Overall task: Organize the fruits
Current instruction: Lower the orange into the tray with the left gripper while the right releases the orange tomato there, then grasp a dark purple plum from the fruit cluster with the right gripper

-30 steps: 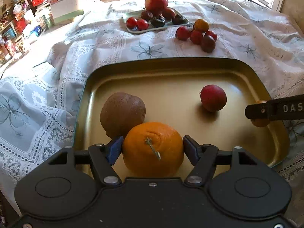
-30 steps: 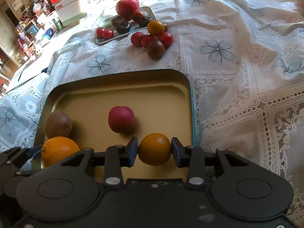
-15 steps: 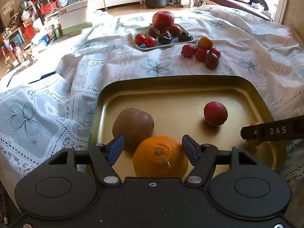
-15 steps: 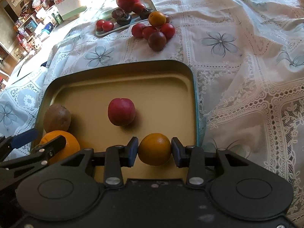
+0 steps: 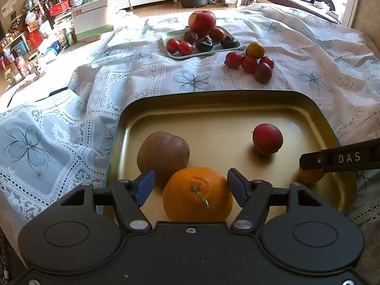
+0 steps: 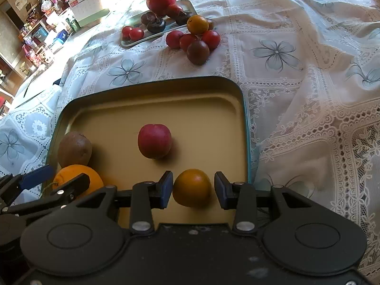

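A gold tray [image 5: 213, 99] lies on the lace cloth and holds four fruits. A big orange [image 5: 197, 194] rests at its near edge between the fingers of my left gripper [image 5: 190, 180], which is open with a gap on both sides. A brown kiwi-like fruit [image 5: 163, 156] touches the orange, and a red plum [image 5: 267, 139] sits mid-tray. In the right wrist view a small orange fruit [image 6: 192, 187] sits on the tray [image 6: 152, 83] between the pads of my right gripper [image 6: 192, 180]. Those pads stand just off it, so the gripper is open.
A small green plate [image 5: 175, 55] at the back carries a big red apple and several small dark and red fruits. Loose red, dark and orange fruits [image 5: 251, 61] lie beside it on the cloth. Cluttered shelves fill the far left. The cloth is rumpled on the right.
My left gripper let go of the big orange and drew back a little, tilting up. My right gripper's pads eased off the small orange fruit, which stayed on the tray.
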Demonstrator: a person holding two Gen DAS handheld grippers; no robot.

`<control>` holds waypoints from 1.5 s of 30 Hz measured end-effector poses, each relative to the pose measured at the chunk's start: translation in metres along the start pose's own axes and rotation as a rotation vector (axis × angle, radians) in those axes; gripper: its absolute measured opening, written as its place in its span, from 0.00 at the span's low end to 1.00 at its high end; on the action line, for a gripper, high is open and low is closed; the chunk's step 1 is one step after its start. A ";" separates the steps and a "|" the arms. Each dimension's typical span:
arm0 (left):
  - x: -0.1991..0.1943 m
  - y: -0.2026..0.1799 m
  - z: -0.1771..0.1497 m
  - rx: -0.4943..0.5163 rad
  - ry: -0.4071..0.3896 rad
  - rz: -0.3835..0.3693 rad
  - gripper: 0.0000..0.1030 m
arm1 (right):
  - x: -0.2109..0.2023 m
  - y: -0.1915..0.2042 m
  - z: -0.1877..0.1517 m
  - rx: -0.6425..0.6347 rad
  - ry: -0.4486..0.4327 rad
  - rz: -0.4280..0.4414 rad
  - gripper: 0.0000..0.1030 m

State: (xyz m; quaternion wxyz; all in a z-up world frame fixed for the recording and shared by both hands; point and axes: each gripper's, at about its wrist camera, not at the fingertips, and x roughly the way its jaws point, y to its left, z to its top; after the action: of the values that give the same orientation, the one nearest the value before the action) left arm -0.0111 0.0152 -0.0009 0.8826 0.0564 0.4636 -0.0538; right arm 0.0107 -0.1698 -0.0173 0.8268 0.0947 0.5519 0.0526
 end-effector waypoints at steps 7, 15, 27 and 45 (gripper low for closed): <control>0.001 0.000 -0.001 -0.003 0.004 -0.002 0.68 | -0.001 0.000 0.000 0.000 -0.005 0.002 0.40; 0.000 0.003 0.004 -0.018 0.012 -0.006 0.67 | -0.012 -0.002 0.003 0.005 -0.030 0.014 0.40; -0.010 0.007 0.025 -0.028 -0.037 -0.011 0.67 | -0.026 -0.012 0.015 0.039 -0.091 0.002 0.40; 0.027 -0.002 0.117 0.003 -0.072 -0.010 0.67 | -0.007 -0.020 0.084 0.053 -0.162 -0.091 0.43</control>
State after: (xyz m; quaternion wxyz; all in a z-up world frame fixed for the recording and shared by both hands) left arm 0.0988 -0.0052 0.0432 0.8983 0.0535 0.4319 -0.0607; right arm 0.0850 -0.1991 0.0162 0.8674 0.0955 0.4883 -0.0075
